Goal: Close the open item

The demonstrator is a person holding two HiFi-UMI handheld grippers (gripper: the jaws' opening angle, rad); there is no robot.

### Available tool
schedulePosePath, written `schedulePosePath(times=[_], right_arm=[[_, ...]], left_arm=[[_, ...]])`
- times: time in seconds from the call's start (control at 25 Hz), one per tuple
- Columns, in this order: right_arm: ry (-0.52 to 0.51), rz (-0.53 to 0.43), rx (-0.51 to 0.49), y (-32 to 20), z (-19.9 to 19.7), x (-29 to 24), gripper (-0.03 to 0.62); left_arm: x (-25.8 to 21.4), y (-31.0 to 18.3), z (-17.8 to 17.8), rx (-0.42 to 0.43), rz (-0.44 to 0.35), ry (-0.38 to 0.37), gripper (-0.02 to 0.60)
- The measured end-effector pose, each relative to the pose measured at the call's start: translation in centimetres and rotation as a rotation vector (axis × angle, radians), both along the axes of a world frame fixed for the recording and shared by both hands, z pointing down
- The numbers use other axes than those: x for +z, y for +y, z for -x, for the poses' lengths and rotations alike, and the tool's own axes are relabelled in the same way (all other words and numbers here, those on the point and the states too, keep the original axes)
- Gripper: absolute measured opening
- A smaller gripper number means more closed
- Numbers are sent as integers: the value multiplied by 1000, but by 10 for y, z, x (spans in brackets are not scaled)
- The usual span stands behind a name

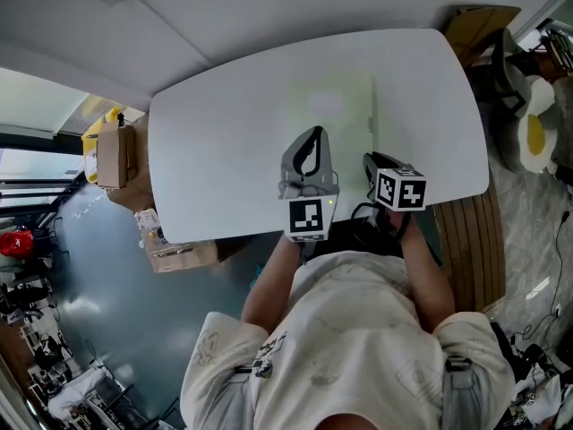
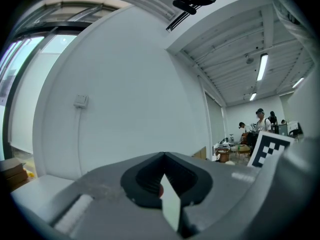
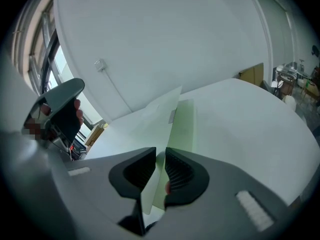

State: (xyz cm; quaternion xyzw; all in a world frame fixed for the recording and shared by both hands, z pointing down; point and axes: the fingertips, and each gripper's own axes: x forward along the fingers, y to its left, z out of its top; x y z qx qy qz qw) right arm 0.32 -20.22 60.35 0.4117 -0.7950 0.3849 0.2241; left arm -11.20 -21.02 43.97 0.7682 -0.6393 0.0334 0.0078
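Right gripper view: pale green folder [image 3: 186, 121] lies open mid-way across the white table [image 3: 250, 119], lifted cover edge sitting between the right gripper [image 3: 160, 156] jaws, narrow gap, pads not pressing; left gripper [image 2: 164, 156] beside it, jaws together, nothing held.

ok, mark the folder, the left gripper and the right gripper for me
folder [image 1: 329, 106], head view, middle of its pale green top face.
left gripper [image 2: 164, 155], left gripper view, where the two fingertips meet.
right gripper [image 3: 160, 151], right gripper view, midway between the fingertips, over the folder's raised cover.
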Motion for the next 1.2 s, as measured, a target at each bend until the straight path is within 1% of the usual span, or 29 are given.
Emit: schedulePosePath(times=[0.2,0.44,0.64,0.84,1.0,1.2], right_arm=[[11,11,24,-1,-6,6,60],[21,23,58,1,-14,16,55],[29,22,98,0,-24,19,49],[36,37,130,-1,-31,26,46],[38,44,138,0,-33,30,46],[42,50,159,0,-36,30,44]], left_arm=[[12,-7,-13,57,19,-41,2],[37,-13,-30,119,85,-77,2],[62,-24,-41,160,159,-84,2],[83,-37,-61,227,215,-109,2],[103,-41,-75,282,289,-128,2],[121,-45,-88,338,362,-141,2]])
